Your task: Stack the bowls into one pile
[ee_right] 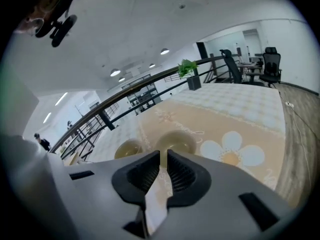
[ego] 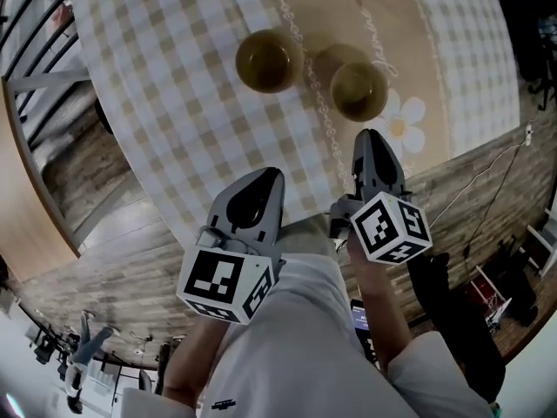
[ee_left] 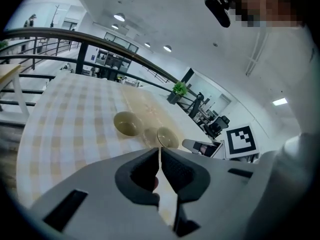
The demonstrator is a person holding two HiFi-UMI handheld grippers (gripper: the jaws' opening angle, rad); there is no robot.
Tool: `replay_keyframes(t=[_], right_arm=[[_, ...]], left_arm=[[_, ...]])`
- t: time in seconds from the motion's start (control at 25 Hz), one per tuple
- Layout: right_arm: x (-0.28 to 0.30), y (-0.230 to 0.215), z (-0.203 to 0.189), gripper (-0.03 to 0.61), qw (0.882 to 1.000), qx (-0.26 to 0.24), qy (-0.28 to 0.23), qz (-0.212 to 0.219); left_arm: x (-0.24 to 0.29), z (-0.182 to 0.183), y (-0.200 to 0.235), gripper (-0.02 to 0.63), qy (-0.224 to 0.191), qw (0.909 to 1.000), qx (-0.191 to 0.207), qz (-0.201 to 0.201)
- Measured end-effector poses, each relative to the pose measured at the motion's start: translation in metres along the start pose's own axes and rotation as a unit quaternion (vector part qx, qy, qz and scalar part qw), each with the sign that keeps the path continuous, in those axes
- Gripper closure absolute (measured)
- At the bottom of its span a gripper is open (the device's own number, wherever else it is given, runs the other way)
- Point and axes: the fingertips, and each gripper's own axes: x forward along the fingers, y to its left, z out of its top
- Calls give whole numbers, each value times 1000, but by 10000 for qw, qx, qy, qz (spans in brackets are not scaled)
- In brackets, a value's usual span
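Note:
Two olive-green bowls stand side by side on the table, both empty: the left bowl (ego: 268,59) on the checked cloth and the right bowl (ego: 359,91) on the beige strip. They are apart from each other. My left gripper (ego: 268,174) hovers at the table's near edge, short of the left bowl, its jaws shut on nothing. My right gripper (ego: 369,134) is just short of the right bowl, also shut and empty. The left gripper view has both bowls (ee_left: 126,123) (ee_left: 167,136) beyond the closed jaws (ee_left: 160,149). In the right gripper view the right bowl (ee_right: 175,141) lies straight ahead of the jaws (ee_right: 163,153).
The round table wears a checked cloth (ego: 165,77) with a beige middle strip and a daisy print (ego: 402,118). A dark railing (ego: 35,7) runs along the far left. Wooden floor (ego: 122,233) surrounds the table, with a cable (ego: 487,168) at right.

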Motion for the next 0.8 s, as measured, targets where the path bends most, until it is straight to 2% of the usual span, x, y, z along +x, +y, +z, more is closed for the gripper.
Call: replay_keyframes(t=[0.36,0.44,0.48,0.8], right_arm=[[28,-46,6,534,9951,811,-122,-551],[35,-51,4,425,9930,1060,-109,-503],[39,-52,3,417,9920,1161,-102,-478],[55,-71,-4,419,9864,1482,22,-716]], left_arm=[[45,1,0,583,310,9994,97,-130],[51,1,1,583,360,9992,96,-140],[54,0,2,583,377,9992,80,-137],[70,-9,3,583,596,9981,-37,-165]])
